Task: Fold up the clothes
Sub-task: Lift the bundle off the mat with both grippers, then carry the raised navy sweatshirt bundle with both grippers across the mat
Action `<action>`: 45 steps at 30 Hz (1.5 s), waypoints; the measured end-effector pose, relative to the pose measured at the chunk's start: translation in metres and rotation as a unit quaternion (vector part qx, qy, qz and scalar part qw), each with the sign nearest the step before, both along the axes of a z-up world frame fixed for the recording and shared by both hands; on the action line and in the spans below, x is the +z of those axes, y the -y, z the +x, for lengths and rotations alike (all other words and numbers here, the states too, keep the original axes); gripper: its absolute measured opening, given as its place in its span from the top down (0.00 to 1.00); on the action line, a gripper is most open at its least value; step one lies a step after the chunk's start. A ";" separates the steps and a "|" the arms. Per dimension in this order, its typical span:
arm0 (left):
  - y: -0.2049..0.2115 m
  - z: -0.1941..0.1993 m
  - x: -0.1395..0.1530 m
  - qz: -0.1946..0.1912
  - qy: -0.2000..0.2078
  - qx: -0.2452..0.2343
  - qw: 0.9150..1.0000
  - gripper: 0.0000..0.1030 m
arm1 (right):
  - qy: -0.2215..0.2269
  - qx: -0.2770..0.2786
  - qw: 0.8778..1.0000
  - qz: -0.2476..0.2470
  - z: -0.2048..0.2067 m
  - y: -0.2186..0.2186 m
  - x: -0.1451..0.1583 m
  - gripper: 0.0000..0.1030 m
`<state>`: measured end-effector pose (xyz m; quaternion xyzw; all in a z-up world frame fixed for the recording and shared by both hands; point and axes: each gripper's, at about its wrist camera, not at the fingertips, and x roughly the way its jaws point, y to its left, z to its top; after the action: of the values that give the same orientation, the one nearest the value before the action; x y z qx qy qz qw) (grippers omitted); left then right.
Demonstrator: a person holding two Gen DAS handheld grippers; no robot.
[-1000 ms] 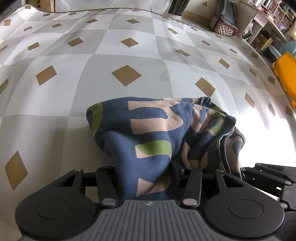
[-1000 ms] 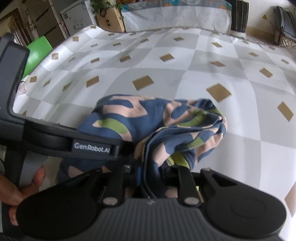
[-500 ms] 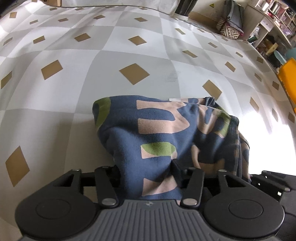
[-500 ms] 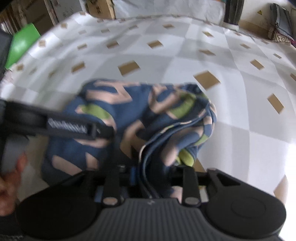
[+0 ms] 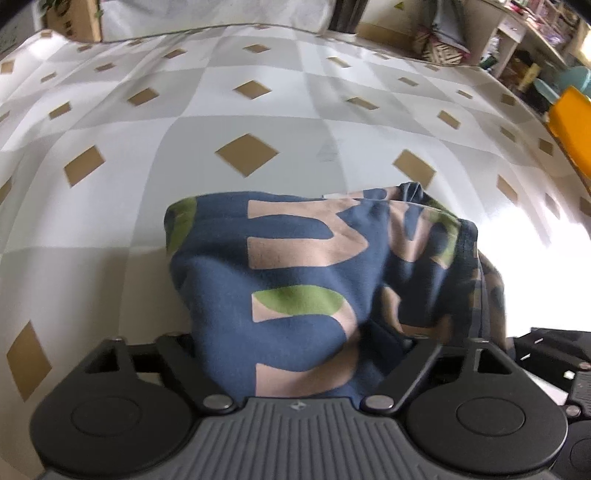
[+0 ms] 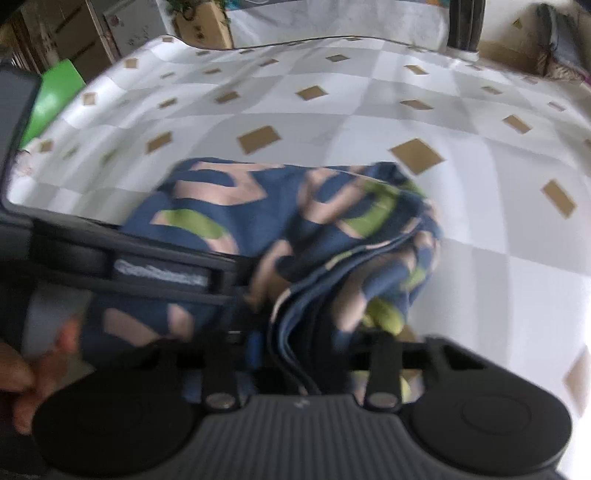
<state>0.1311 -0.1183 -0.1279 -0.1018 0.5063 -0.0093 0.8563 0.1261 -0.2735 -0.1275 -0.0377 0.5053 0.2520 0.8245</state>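
Note:
A navy garment (image 5: 295,258) with pink and green shapes lies bunched on the checkered tablecloth (image 5: 243,110). A thick fold of it fills my left gripper (image 5: 295,343), hiding the fingertips; those jaws are closing on the cloth. In the right wrist view the same garment (image 6: 258,206) shows several stacked edges running into my right gripper (image 6: 295,332), whose jaws are closing on those layers. The left gripper's body (image 6: 159,273) crosses the right view just beside the right gripper, with a hand (image 6: 37,369) on it. The right gripper (image 5: 554,354) shows at the lower right of the left view.
The grey-and-white tablecloth with tan diamonds stretches far beyond the garment. An orange object (image 5: 569,125) sits past the right edge, a green one (image 6: 55,96) past the left. Shelves (image 5: 517,37) and a cardboard box (image 6: 199,22) stand behind the table.
The left jaws stand wider apart than a second ago, with a thicker fold of cloth between them. The right view has become blurred. The garment stays bunched in the same spot.

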 end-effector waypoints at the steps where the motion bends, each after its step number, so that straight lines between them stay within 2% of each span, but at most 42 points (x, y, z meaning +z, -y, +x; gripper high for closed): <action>1: 0.001 0.000 0.002 -0.007 0.001 -0.003 1.000 0.48 | -0.003 -0.004 1.000 0.005 0.000 0.000 0.001 0.82; 2: 0.000 0.000 0.003 -0.016 0.001 -0.003 1.000 0.56 | -0.004 -0.008 1.000 0.010 0.001 0.000 0.001 0.83; 3: -0.001 0.000 0.004 -0.025 0.001 -0.001 1.000 0.60 | -0.005 -0.012 1.000 0.015 0.001 0.000 0.002 0.84; 6: -0.005 -0.001 0.007 -0.044 0.003 0.011 0.999 0.63 | 0.000 -0.013 0.999 0.030 0.002 0.001 0.010 0.85; 15: -0.007 -0.005 0.045 -0.037 0.052 0.009 0.998 0.64 | 0.045 -0.015 0.998 0.052 0.002 -0.002 0.043 0.85; 20: -0.003 -0.013 0.076 -0.013 0.086 -0.008 0.996 0.64 | 0.092 -0.017 0.994 0.062 -0.009 -0.005 0.076 0.85; 24: -0.001 -0.027 0.104 -0.001 0.115 -0.018 0.993 0.64 | 0.119 -0.030 0.989 0.086 -0.027 -0.001 0.101 0.85; 31: 0.009 -0.061 0.141 0.009 0.140 -0.027 0.990 0.64 | 0.148 -0.055 0.981 0.110 -0.067 0.009 0.134 0.85; 45: 0.019 -0.136 0.225 0.008 0.230 -0.031 0.973 0.64 | 0.253 -0.059 0.961 0.094 -0.152 0.008 0.221 0.85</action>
<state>-0.0047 -0.1369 0.0974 -0.0741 0.2990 -0.0553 0.9498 -0.0254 -0.2817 0.0934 0.0074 0.2555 0.2321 0.9385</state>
